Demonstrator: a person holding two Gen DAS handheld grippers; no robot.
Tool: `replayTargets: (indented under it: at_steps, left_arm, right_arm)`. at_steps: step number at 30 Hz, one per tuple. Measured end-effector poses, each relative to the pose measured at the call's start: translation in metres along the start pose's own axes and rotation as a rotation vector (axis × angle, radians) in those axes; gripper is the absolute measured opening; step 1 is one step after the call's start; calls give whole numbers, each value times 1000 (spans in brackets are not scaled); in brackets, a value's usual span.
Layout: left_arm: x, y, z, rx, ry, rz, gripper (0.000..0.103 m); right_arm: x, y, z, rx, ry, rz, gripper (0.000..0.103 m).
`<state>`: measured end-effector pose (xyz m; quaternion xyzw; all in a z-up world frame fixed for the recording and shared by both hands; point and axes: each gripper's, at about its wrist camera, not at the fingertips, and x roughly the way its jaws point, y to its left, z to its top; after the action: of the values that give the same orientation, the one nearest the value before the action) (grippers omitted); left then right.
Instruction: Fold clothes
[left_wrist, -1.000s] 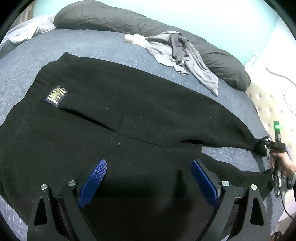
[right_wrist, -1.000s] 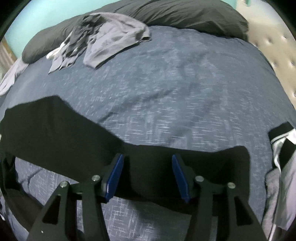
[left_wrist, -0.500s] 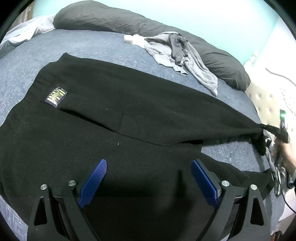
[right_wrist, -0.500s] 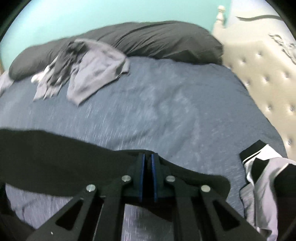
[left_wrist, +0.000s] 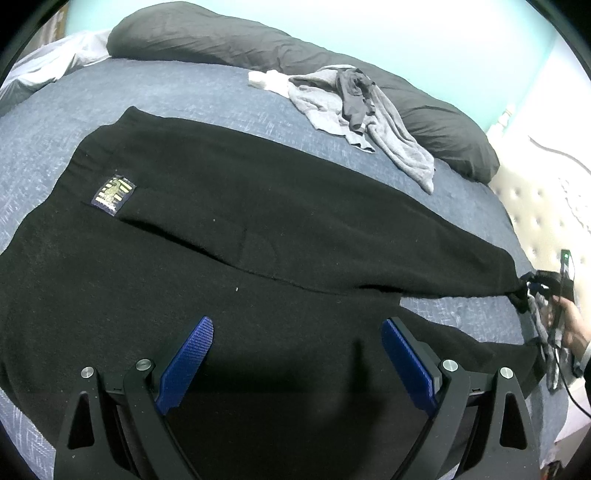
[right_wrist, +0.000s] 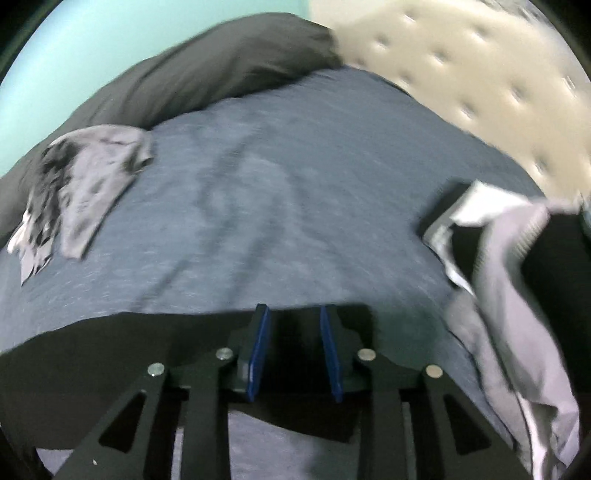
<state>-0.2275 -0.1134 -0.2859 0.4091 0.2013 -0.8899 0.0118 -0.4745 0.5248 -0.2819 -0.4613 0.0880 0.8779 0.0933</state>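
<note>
Trousers (left_wrist: 258, 206) flat under spread left tongs (left_wrist: 295, 354); hem between right tongs (right_wrist: 294, 347), opening.

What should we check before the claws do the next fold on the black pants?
1. Black pants spread out on the bed: ok.
2. Left claw open and empty: ok, it hovers above the pants.
3. Right claw gripping the leg end: cannot tell; its jaws are opening, with black cloth between them.
4. Grey clothes pile clear of the pants: ok, it lies apart, near the pillow.
5. Right wrist view sharp enough to aim: not ok, it is blurred.
</note>
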Motion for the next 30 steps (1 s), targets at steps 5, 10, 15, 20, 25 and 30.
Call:
replayTargets:
  at_steps: [5,10,15,20,25,30]
  left_arm:
    - [3,-3,-1,9,7,6,95]
    - [5,-4,-1,13,10,10,95]
    - [5,-3,-1,14,10,9,95]
    - [5,-4,0,14,5,8,95]
    - [6,-7,-1,22,8,4,95]
    - [5,-7,-1,23,8,1,95]
  right_arm:
    - [7,-36,-11,80,50,-3,51]
    - [23,-28,-25,59,105,86,53]
    - [20,-7,-29,-52,73,96,10]
    - [-20,-9,0,-111,-89,78,6]
    - [-41,-11,20,-153,-135,76,6]
    - [-9,-11,1,-166,2,59,7]
